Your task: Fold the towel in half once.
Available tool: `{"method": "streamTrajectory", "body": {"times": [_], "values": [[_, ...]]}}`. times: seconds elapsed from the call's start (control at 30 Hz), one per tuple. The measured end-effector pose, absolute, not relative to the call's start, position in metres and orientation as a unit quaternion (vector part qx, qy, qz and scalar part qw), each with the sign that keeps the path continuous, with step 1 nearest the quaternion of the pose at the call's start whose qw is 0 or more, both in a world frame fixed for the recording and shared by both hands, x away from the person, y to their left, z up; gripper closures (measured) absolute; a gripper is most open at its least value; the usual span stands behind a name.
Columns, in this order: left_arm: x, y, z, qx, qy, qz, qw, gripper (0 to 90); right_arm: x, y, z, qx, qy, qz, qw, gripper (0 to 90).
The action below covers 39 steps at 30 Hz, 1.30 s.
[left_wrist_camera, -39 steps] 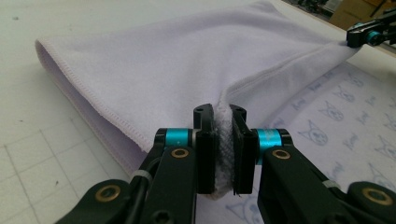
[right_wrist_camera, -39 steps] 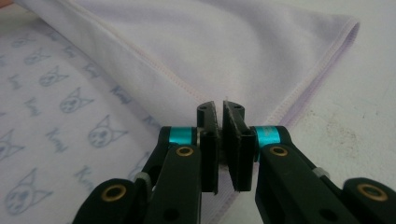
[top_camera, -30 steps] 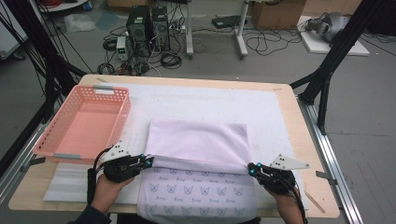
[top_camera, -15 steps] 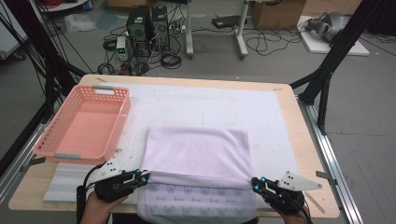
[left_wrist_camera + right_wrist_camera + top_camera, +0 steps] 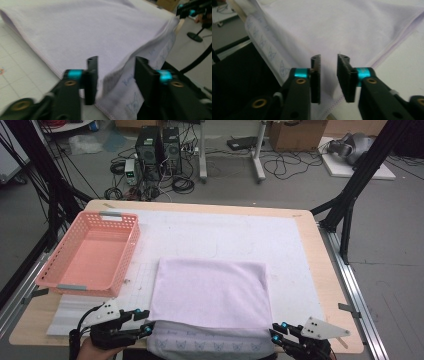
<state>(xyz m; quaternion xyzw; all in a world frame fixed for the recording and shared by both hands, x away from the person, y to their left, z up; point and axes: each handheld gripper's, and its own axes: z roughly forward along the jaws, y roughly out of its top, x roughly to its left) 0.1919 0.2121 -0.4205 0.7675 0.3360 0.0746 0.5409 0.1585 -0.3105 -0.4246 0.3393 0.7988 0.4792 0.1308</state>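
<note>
On the table in the high view, the lilac towel lies folded at the near edge, beside the pink basket. Left gripper view: left gripper has just let go, jaws apart. Right gripper view: right gripper too, just opened. Fold step looks done; next prob. regrip for another fold.

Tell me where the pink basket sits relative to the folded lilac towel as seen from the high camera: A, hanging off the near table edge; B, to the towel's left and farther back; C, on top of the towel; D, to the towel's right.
B: in the high view the pink basket stands on the table left of and beyond the lilac towel, apart from it.
</note>
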Motion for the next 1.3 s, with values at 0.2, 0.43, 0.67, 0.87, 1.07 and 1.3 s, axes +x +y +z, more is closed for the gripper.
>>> {"method": "streamTrajectory", "body": {"times": [0.2,0.43,0.67,0.87,1.07,1.3], "values": [[0.219,0.218,-0.413,0.737,0.362,0.085,0.565,42.5,0.175,-0.322,-0.419,0.382,0.759,0.504,0.154,60.0],[0.286,0.207,-0.417,0.730,0.394,0.094,0.550,41.5,0.246,-0.317,-0.422,0.416,0.748,0.482,0.184,56.8],[0.328,0.198,-0.418,0.727,0.426,0.106,0.528,37.8,0.295,-0.306,-0.433,0.435,0.757,0.447,0.193,46.2],[0.353,0.187,-0.424,0.726,0.448,0.125,0.506,37.9,0.322,-0.299,-0.438,0.446,0.776,0.391,0.215,39.6],[0.378,0.177,-0.438,0.740,0.468,0.132,0.465,38.0,0.352,-0.297,-0.444,0.461,0.770,0.391,0.204,38.7],[0.389,0.169,-0.452,0.761,0.462,0.136,0.435,46.0,0.370,-0.287,-0.451,0.454,0.785,0.376,0.192,50.1]]}}
